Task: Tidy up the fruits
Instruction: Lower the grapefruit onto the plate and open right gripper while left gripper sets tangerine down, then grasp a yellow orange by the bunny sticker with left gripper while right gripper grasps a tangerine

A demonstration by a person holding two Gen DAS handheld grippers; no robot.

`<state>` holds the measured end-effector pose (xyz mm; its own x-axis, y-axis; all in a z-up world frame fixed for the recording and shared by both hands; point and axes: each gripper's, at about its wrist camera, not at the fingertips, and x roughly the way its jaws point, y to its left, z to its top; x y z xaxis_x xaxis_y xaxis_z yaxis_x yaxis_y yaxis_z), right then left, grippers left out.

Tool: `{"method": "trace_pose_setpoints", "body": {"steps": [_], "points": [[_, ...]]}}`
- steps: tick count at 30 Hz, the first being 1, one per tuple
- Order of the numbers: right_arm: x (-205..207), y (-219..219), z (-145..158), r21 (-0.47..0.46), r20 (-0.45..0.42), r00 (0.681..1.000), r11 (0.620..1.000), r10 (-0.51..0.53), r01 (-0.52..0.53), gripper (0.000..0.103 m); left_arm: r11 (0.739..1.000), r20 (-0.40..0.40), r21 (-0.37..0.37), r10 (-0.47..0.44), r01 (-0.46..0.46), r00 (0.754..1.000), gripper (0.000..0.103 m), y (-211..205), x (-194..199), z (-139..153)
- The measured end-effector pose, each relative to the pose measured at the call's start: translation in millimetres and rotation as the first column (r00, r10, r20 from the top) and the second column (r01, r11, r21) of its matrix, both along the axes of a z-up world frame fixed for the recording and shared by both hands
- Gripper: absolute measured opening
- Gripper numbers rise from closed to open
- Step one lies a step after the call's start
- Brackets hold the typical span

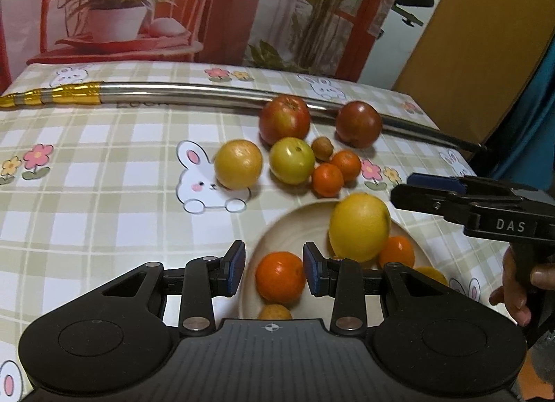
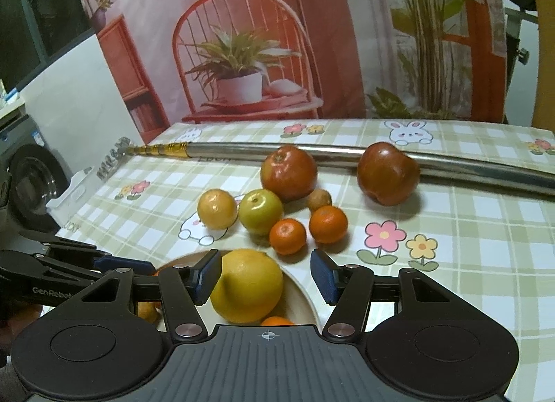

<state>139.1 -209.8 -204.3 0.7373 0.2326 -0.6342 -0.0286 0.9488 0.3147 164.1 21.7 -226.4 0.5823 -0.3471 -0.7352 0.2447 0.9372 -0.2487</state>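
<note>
Bare checked worktop (image 1: 86, 221) lies open to the left of the left gripper (image 1: 274, 271), whose fingers stand parted around an orange (image 1: 279, 277) in the plate (image 1: 277, 232), apparently not touching. The right gripper (image 2: 266, 275) gapes wide, empty, over a yellow citrus (image 2: 248, 285). Loose fruits (image 2: 289, 173) lie ahead, before a metal pole (image 2: 329, 152).

White letters "DAS" stand on the right gripper (image 1: 409, 181); "GenRobot", partly cut off, on the left gripper (image 2: 100, 259). The engraving on the metal pipe (image 1: 208, 92) is unreadable.
</note>
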Motion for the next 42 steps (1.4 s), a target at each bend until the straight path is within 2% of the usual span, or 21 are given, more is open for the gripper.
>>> {"method": "trace_pose_setpoints", "body": {"steps": [6, 10, 12, 20, 24, 32, 37, 42], "points": [[0.1, -7.0, 2.9, 0.003, 0.013, 1.000, 1.000, -0.026, 0.026, 0.054, 0.999, 0.033, 0.034, 0.015, -0.016, 0.999, 0.038, 3.9, 13.2, 9.6], [0.7, -11.6, 2.9, 0.003, 0.018, 0.999, 0.999, -0.043, 0.043, 0.053, 0.993, 0.097, 0.120, -0.003, -0.009, 0.995, 0.038, -5.3, 24.7, 17.2], [1.3, -14.4, 2.7, 0.004, 0.019, 0.999, 0.999, -0.051, 0.051, 0.053, 0.990, 0.115, 0.140, -0.012, -0.004, 0.993, 0.038, -9.8, 32.9, 18.7], [5.5, -26.6, -2.4, -0.008, 0.021, 0.995, 0.996, -0.094, 0.094, 0.051, 0.992, 0.129, 0.118, 0.028, -0.043, 0.991, 0.038, -14.8, 64.8, 6.8], [8.7, -31.2, -10.6, -0.039, 0.039, 0.992, 0.992, -0.118, 0.119, 0.051, 0.986, 0.137, 0.156, 0.044, -0.066, 0.990, 0.040, -17.7, 73.2, -2.6], [20.4, -43.5, -29.8, -0.038, 0.098, 0.988, 0.992, -0.119, 0.123, 0.050, 0.995, 0.136, 0.096, 0.022, -0.035, 0.990, 0.041, -19.6, 82.4, -7.2], [34.0, -45.6, -41.9, -0.026, 0.104, 0.991, 0.996, -0.081, 0.085, 0.046, 0.992, 0.121, 0.125, -0.002, -0.014, 0.993, 0.042, -27.1, 83.2, -12.4], [48.9, -40.3, -50.2, -0.038, 0.093, 0.995, 0.999, -0.034, 0.038, 0.043, 0.993, 0.126, 0.122, -0.006, -0.009, 0.992, 0.042, -25.1, 81.6, -13.6]]}}
